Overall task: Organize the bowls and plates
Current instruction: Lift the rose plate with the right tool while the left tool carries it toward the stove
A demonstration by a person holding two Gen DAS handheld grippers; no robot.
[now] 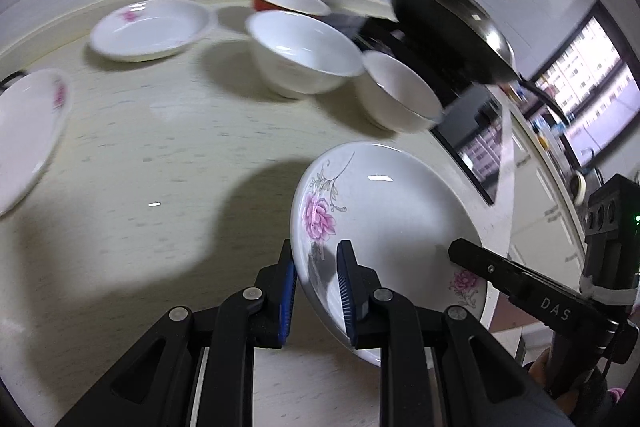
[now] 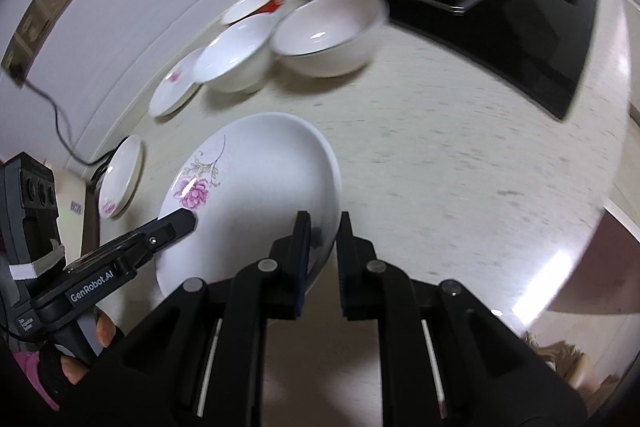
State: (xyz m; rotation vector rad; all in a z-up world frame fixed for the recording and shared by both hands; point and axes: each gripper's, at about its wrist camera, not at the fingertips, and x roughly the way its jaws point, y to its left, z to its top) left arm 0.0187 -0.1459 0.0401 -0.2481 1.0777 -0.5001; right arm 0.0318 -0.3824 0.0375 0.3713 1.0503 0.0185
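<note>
A white plate with pink flowers (image 1: 380, 211) (image 2: 256, 179) is held tilted above the counter by both grippers. My left gripper (image 1: 316, 255) is shut on its left rim, blue pads on either side of the edge. My right gripper (image 2: 324, 223) is shut on the opposite rim. Each gripper shows in the other's view: the right gripper (image 1: 480, 267) and the left gripper (image 2: 176, 227). Farther back stand two white bowls (image 1: 300, 55) (image 1: 396, 95), a red bowl (image 1: 288, 1) and two flowered plates (image 1: 148, 27) (image 1: 28, 131).
A black wok (image 1: 448, 27) sits on a dark stove (image 2: 500, 27) at the right of the speckled counter (image 1: 160, 167). A white wall with a cable (image 2: 60, 123) runs behind the dishes. The counter's front edge (image 2: 612, 211) curves at the right.
</note>
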